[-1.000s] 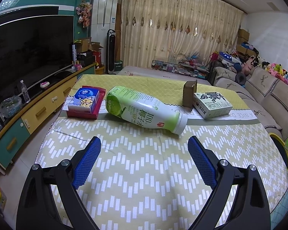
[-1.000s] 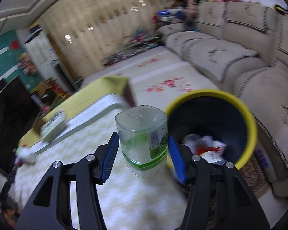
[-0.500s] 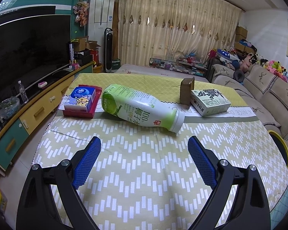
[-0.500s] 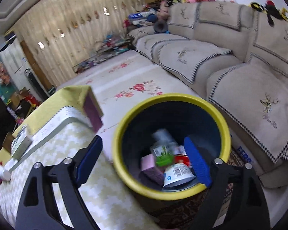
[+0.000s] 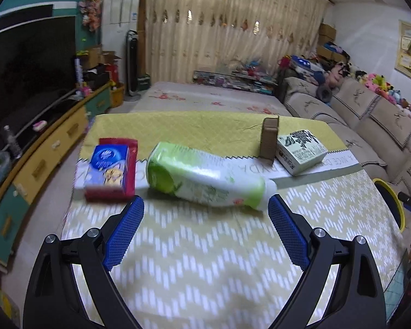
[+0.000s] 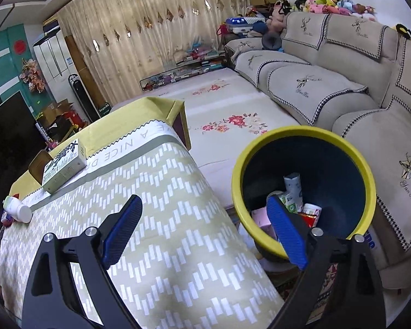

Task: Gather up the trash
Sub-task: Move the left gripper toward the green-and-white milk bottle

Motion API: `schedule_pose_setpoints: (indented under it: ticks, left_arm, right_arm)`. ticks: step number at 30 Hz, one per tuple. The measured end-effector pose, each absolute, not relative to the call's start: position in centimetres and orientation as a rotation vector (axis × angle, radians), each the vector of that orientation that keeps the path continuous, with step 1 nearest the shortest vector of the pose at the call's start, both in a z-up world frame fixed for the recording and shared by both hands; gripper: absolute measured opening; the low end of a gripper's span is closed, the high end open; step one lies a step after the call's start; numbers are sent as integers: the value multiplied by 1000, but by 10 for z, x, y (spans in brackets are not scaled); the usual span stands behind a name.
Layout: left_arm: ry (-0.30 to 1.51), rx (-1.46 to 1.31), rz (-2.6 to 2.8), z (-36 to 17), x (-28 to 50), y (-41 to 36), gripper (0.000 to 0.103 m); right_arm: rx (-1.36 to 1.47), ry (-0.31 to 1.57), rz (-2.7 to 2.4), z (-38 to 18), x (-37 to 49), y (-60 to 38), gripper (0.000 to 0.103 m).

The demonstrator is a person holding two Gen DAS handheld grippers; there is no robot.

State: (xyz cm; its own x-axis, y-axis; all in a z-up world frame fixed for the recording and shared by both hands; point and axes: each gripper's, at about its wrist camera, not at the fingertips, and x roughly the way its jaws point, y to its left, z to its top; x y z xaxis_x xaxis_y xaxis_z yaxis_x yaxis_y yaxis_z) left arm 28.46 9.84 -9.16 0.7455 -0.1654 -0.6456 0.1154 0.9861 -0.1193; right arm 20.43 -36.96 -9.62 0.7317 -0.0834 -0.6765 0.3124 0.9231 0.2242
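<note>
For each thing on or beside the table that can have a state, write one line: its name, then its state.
Green bottle: lying on its side, capped.
Tissue pack: flat on a red packet.
Carton: lying flat, closed.
Trash bin: upright, partly filled.
Left tongs: open, empty.
Right tongs: open, empty.

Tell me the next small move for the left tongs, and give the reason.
Probably ease the left tongs forward and down until the pads straddle the green and white bottle, then close. They stand open and empty just short of it, and it lies on its side across the gap on the table. The right tongs are open and empty beside the yellow-rimmed bin.
</note>
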Motion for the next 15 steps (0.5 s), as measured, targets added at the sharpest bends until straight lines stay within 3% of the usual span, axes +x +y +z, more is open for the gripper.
schedule_pose_setpoints:
  ticks: [15]
  left_arm:
    - [783,-14,-253,-112,353,105,91]
  right_arm:
    - [338,742,-215,-103,212,-363,87]
